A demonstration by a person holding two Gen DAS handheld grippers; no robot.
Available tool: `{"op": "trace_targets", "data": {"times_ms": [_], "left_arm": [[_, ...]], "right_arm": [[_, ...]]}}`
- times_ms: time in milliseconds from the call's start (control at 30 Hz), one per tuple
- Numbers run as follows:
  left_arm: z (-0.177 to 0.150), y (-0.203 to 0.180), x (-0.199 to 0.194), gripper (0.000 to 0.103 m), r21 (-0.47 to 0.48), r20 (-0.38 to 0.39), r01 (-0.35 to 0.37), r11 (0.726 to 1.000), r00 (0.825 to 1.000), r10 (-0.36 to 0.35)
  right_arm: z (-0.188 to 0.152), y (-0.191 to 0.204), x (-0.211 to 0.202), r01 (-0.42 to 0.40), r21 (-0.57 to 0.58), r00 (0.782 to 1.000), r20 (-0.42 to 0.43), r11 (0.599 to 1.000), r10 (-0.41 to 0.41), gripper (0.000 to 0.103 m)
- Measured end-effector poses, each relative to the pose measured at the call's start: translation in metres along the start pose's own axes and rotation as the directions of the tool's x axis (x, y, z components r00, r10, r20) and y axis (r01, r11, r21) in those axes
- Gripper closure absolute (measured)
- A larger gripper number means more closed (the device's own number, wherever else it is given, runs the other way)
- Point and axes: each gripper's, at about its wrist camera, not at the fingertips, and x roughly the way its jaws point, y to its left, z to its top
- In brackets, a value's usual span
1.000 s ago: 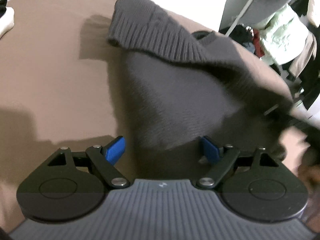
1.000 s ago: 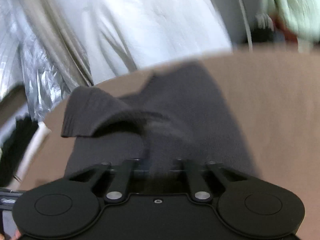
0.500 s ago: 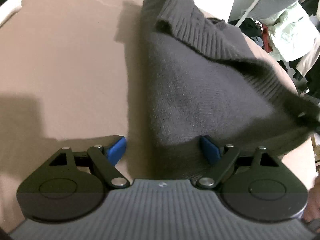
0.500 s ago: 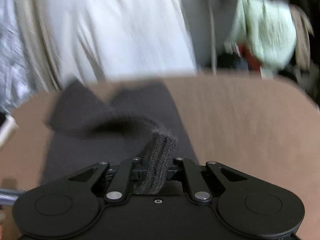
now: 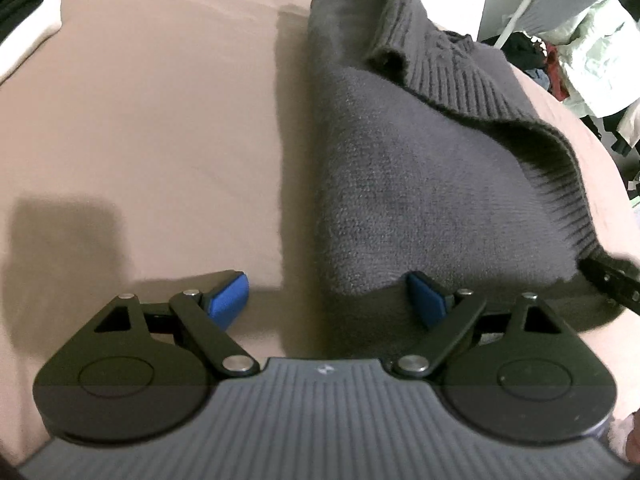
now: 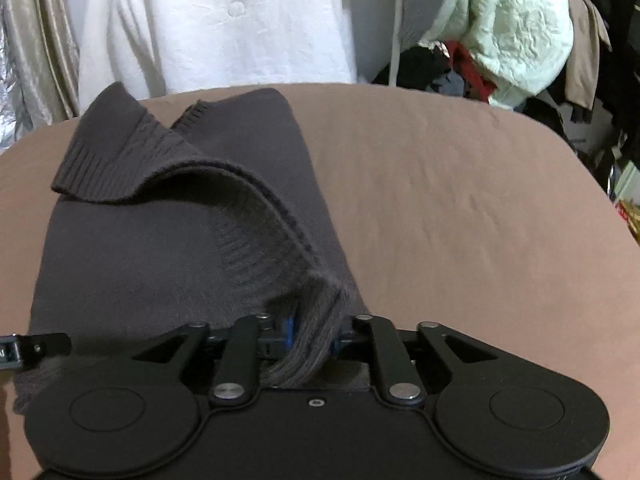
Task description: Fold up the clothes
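Pinching sweater (image 6: 168, 248) hem, right hand-held gripper (image 6: 312, 340); left hand-held gripper (image 5: 326, 298) spread wide, empty.

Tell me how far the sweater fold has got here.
Partly done: the grey sweater lies as a narrow strip on the brown surface. In hand: the right gripper pinches its ribbed hem, lifted. The left gripper is open. Left: laying the hem down.
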Motion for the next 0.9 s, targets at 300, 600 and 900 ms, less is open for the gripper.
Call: {"op": "trace_targets", "data": {"times_ms": [300,600,900], "left_arm": [[0.016,-0.002,0.007,0.011,0.008,-0.063,-0.007,1.000,0.998,0.007],[0.070,0.063,-0.065,0.015,-0.097,0.215,0.213,0.972,0.958,-0.189],[0.066,0.027,-0.027,0.020,0.045,0.259,0.236,0.971,0.936,-0.239]], "right_arm": [[0.030,-0.015,-0.034,0.004,0.001,0.984,0.180,1.000,-0.004,0.064],[0.053,0.087,-0.028,-0.183,-0.656,0.892,0.202,0.732,0.404,0.058],[0.026,0.146,0.034,0.072,-0.860,0.932,0.239,0.505,0.274,0.056]]}}
